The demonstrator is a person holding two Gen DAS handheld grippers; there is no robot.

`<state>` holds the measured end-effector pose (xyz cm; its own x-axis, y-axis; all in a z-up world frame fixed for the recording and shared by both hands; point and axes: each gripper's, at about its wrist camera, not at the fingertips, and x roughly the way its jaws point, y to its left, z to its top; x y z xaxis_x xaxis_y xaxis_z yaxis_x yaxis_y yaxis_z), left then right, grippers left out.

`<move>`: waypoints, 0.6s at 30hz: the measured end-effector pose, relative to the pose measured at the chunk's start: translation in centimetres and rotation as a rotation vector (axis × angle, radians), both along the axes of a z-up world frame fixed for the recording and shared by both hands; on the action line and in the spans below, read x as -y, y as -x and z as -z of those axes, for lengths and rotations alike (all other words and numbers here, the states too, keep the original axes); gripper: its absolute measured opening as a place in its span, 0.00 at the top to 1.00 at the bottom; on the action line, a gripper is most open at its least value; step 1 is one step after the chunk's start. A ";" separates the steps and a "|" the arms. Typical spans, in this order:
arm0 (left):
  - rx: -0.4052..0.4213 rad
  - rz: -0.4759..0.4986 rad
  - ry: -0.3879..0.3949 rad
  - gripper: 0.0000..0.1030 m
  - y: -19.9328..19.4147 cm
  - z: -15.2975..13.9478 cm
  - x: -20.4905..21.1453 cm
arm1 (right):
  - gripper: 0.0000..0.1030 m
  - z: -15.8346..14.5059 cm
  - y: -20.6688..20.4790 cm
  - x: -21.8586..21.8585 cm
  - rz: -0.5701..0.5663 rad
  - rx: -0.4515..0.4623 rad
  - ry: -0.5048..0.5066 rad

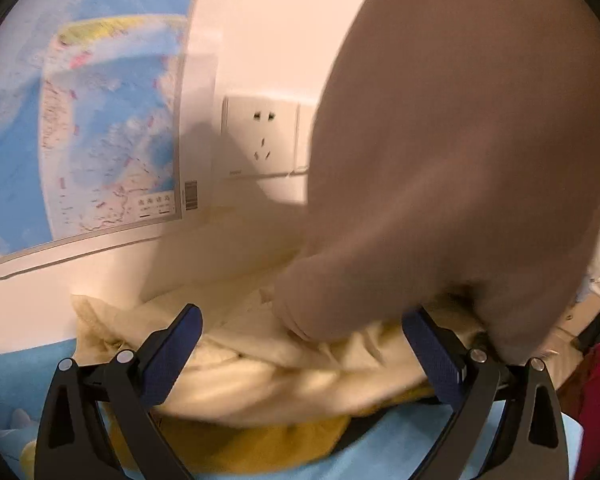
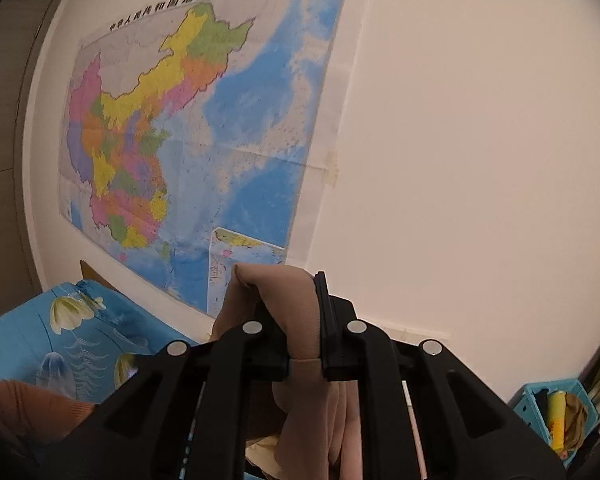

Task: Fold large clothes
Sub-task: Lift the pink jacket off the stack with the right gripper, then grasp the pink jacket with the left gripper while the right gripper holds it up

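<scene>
On the wall (image 2: 480,140), a large map (image 2: 204,120) fills the left side, with a white socket (image 1: 262,136) to its right near the bed. Below lies the blue flowered bed (image 2: 32,344), carrying a heap of cream cloth (image 1: 260,360) over a yellow cloth (image 1: 228,448). A tan garment (image 1: 460,160) hangs from above, its lower end resting on the cream heap. The right tool (image 2: 300,320) is clamped narrow on a fold of this garment, lifted before the map. The left tool (image 1: 300,348) stands wide, nothing gripped, over the cream cloth. A blue basket (image 2: 532,404) sits at lower right.
</scene>
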<state>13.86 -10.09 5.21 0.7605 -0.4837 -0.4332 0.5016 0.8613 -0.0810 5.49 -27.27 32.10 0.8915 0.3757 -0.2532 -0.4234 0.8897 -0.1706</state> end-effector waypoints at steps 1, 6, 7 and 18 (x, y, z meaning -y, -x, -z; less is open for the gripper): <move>-0.020 0.017 0.006 0.28 -0.8 0.1 0.3 | 0.90 0.0 0.7 0.5 0.005 0.003 -0.014; -0.071 0.075 0.103 0.84 -2.1 -2.4 -0.3 | 0.90 -1.0 3.9 2.8 0.022 0.030 -0.045; -0.041 0.070 0.137 0.86 -1.5 -4.0 -1.2 | 0.90 -1.7 5.0 3.7 0.022 0.041 -0.086; 0.331 0.046 0.330 0.91 10.0 -20.3 -10.4 | 0.90 -8.3 17.6 7.9 -0.084 0.275 -0.230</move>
<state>3.86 0.32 25.54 0.8062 -0.5915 0.0120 0.5840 0.7924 -0.1761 -12.09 -35.16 40.37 0.8782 0.4694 0.0917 -0.4625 0.8823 -0.0875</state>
